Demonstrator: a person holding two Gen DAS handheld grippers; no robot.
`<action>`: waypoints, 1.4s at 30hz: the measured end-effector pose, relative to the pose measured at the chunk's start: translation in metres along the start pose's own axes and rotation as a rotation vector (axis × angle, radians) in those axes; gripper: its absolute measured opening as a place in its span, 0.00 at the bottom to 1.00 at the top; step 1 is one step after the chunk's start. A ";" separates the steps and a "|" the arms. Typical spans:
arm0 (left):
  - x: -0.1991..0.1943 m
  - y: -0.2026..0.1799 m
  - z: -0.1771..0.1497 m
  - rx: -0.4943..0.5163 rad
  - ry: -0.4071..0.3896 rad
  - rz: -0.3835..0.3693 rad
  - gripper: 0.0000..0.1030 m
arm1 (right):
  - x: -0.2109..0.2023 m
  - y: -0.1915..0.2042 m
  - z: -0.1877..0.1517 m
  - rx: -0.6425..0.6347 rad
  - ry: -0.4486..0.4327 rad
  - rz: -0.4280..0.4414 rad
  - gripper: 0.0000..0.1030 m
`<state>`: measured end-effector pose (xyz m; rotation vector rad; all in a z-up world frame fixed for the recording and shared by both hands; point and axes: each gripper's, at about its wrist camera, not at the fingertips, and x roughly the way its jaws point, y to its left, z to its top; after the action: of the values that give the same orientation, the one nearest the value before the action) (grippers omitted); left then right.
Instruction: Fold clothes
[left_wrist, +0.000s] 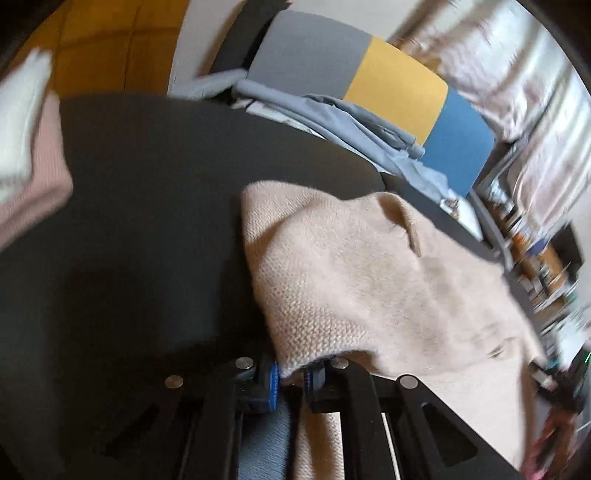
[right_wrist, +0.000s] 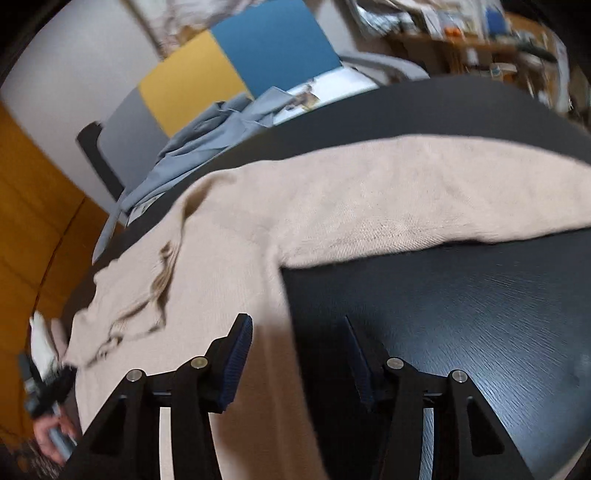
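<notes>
The beige sweater (right_wrist: 332, 199) lies spread on the dark desk (right_wrist: 461, 314), one sleeve stretching off to the right. The left tool (left_wrist: 291, 373) is pinched on its near edge. The right tool (right_wrist: 295, 354) is wide apart, just above the sweater's right side edge under that sleeve.

One beige knit sweater (right_wrist: 332, 206) lies ahead of the right jaws — its edge sits between the left jaws. Two folded pieces — one pink (left_wrist: 40, 184), one white (left_wrist: 18, 122) — lie far left of the left jaws. One grey garment (right_wrist: 207, 144) lies beyond.
</notes>
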<state>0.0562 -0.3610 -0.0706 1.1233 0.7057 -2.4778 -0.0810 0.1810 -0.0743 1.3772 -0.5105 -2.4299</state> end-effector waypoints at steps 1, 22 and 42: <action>0.000 0.000 0.002 0.033 -0.006 0.021 0.08 | 0.009 -0.002 0.006 0.032 0.008 0.027 0.50; 0.012 0.029 0.027 0.264 0.100 0.003 0.24 | 0.041 0.020 0.037 0.008 -0.050 -0.016 0.49; -0.007 0.026 -0.013 0.271 0.024 0.160 0.28 | -0.046 0.025 -0.107 -0.258 -0.027 -0.049 0.56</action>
<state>0.0805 -0.3744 -0.0800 1.2512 0.2774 -2.4760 0.0366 0.1620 -0.0792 1.2630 -0.1619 -2.4527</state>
